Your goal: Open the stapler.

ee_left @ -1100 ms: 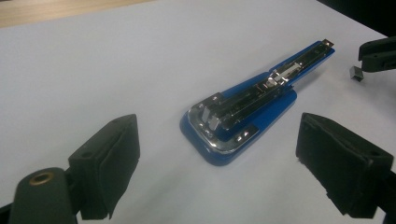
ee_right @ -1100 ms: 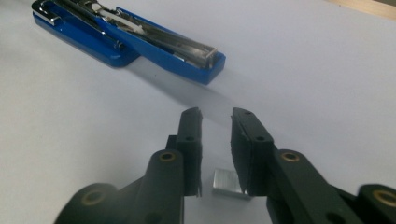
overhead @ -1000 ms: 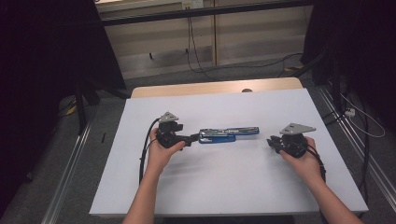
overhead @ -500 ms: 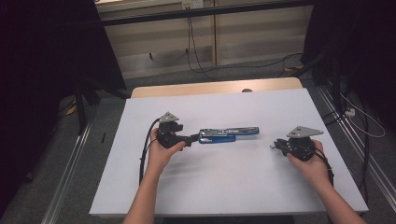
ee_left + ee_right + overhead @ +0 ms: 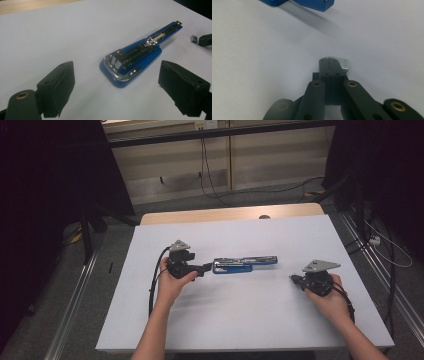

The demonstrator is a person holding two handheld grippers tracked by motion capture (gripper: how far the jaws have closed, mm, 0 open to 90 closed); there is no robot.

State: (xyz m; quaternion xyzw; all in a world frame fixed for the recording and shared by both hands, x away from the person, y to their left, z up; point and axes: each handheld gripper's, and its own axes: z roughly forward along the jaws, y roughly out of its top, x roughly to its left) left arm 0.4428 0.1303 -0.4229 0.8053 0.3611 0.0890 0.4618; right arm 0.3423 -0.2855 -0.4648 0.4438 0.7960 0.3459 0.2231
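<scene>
Right of the open stapler, staple strip pinched in right gripper
Stapler's long axis runs toward it; left gripper, jaws spread, sits at the near end

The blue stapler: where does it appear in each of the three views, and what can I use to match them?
High view: the blue stapler lies open at the table's middle, just right of the left gripper.
Left gripper view: centre, beyond the open jaws.
Right gripper view: top edge, cut off.
Shared landmark: the white table cover.
</scene>
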